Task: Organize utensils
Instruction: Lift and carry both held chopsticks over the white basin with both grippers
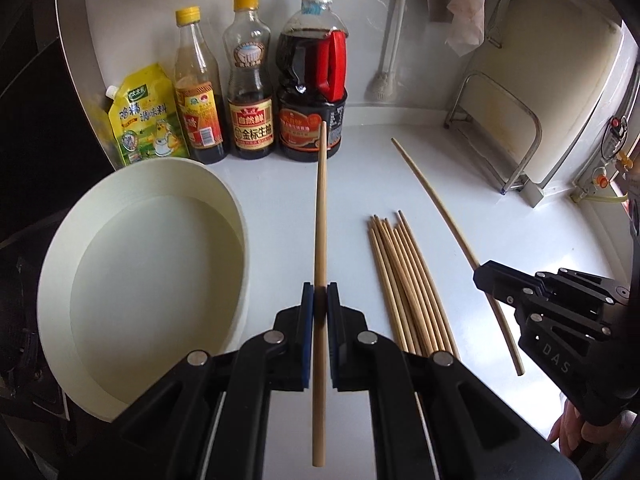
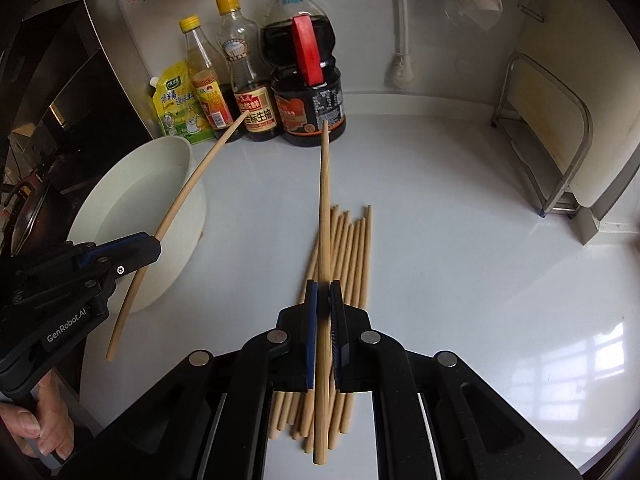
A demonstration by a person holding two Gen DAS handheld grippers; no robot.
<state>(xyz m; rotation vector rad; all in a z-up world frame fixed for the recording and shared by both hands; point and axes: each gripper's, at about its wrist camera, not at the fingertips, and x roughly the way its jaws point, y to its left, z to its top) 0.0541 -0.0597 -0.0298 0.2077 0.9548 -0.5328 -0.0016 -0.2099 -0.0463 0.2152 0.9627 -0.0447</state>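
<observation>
Each gripper holds one wooden chopstick above the white counter. My left gripper (image 1: 320, 290) is shut on a chopstick (image 1: 320, 208) that points away toward the bottles; it also shows in the right wrist view as the left gripper (image 2: 154, 246) with its chopstick (image 2: 188, 188) over the white container (image 2: 120, 208). My right gripper (image 2: 324, 286) is shut on another chopstick (image 2: 325, 200); in the left wrist view the right gripper (image 1: 480, 274) carries that chopstick (image 1: 432, 196). A pile of several chopsticks (image 1: 404, 280) (image 2: 352, 256) lies flat on the counter between and below the grippers.
A round white container (image 1: 236, 216) stands at the left. Sauce bottles (image 1: 312, 80) and a yellow seasoning pouch (image 1: 144, 116) line the back wall. A metal rack (image 1: 500, 136) holding a board stands at the right. A hand (image 2: 44, 424) grips the left tool's handle.
</observation>
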